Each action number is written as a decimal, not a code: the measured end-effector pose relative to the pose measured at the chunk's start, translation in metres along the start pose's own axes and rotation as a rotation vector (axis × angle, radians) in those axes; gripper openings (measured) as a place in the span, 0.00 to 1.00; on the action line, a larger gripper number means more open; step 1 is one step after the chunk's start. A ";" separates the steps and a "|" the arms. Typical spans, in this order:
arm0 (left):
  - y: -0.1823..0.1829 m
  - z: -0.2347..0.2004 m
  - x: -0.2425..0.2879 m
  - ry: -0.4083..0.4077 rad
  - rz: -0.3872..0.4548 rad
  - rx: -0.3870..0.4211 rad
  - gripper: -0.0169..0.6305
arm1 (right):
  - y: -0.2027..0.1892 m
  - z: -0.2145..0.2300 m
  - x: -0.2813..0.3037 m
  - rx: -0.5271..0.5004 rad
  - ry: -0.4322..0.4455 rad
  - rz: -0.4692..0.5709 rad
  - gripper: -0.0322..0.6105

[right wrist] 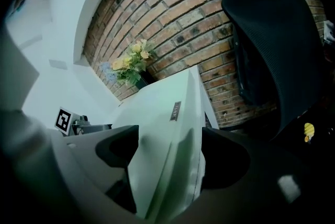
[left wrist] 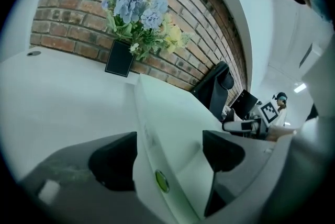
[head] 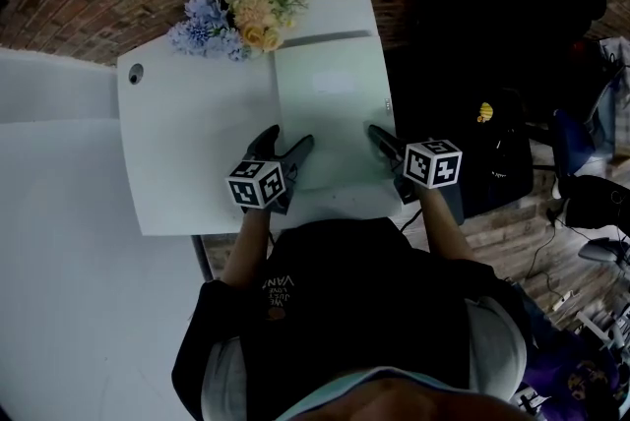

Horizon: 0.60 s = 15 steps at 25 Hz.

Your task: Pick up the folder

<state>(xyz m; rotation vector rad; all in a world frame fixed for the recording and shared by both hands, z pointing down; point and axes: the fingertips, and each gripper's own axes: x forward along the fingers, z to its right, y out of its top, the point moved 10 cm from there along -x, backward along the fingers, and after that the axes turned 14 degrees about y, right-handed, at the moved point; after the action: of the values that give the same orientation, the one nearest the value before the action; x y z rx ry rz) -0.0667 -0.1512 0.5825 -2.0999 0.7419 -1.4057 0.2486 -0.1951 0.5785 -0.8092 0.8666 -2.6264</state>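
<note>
A pale green folder [head: 330,104] lies flat on the right part of the white table [head: 187,144]. My left gripper [head: 288,136] stands open at the folder's near left corner. In the left gripper view the folder's left edge [left wrist: 172,129], with a small green dot on it, runs between the wide jaws of that gripper [left wrist: 170,157], and no pad presses on it. My right gripper [head: 386,142] is open at the near right corner. The right gripper view shows the folder's right edge [right wrist: 162,129] between its spread jaws [right wrist: 170,157], also ungripped.
A bunch of blue and yellow flowers [head: 246,16] in a black pot [left wrist: 119,58] stands at the table's far edge against a brick wall. A black office chair [head: 492,45] is right of the table. A cable hole [head: 135,73] sits at the table's far left corner.
</note>
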 end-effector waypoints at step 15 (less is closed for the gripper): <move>-0.007 -0.006 0.013 -0.076 -0.093 -0.138 0.63 | -0.005 0.009 0.012 0.093 0.077 0.000 0.62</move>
<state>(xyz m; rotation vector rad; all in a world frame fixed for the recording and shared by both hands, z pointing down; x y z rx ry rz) -0.0670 -0.1558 0.5983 -2.3072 0.7380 -1.3479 0.2436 -0.2004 0.5925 -0.6880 0.7565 -2.6912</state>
